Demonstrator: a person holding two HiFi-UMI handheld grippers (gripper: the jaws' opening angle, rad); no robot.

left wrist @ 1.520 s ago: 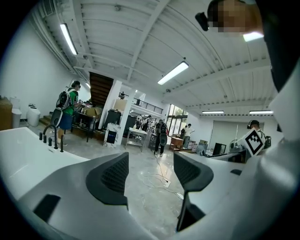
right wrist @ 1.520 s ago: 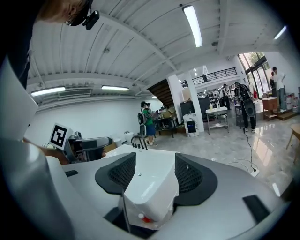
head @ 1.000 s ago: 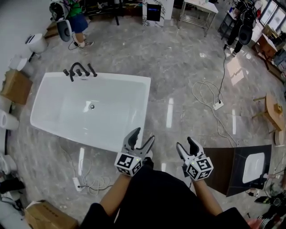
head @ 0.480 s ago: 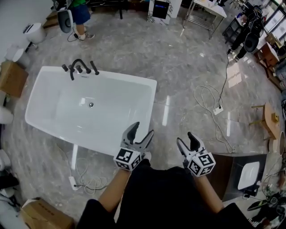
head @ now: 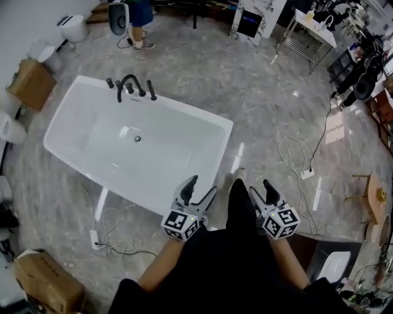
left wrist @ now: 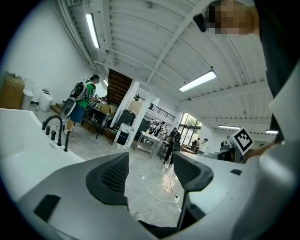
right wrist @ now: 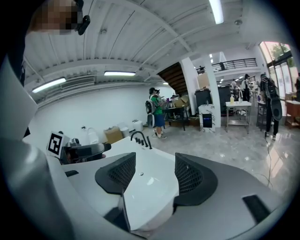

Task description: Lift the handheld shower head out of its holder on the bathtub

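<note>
Nothing of the lift is done yet, I'd say: the handheld shower head [head: 150,92] stands in its holder among the black fittings on the far rim of the bathtub [head: 190,108]. The left claw [head: 201,186] and right claw [head: 261,191] hang spread and empty at the near side, well apart from it, so the whole reach, grasp and lift is left.

— Which of the black fittings [head: 129,90] on the bathtub [head: 196,116] rim is the handheld one?
— They're too small to tell in the head view. Both gripper views show only thin dark posts.
— And the person [head: 140,17] beyond the tub?
— Cut off by the top edge, so only the legs show. The cardboard box [head: 46,283] runs off the bottom-left corner.
</note>
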